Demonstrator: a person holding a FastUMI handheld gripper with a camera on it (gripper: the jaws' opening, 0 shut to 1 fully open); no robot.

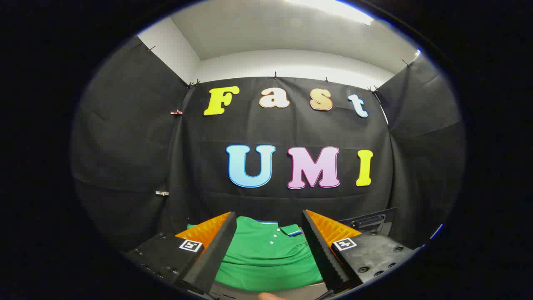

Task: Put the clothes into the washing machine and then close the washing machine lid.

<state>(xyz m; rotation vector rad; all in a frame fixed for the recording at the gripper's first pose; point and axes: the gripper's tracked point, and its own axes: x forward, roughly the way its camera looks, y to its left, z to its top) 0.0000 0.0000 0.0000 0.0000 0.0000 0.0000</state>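
A folded green polo shirt (266, 254) with white buttons and a striped collar lies flat on a surface, just ahead of and between my fingers. My gripper (268, 243) stands open, its two black fingers with orange backs spread wide, one over each side of the shirt, nothing pressed between them. A dark panel with a handle slot (368, 221), possibly part of the washing machine, rises behind the right finger; I cannot tell its state.
Black cloth walls close the booth on three sides, just behind the shirt. A pale table edge (308, 287) shows below the shirt, with a fingertip of a person's hand (270, 296) at the very bottom.
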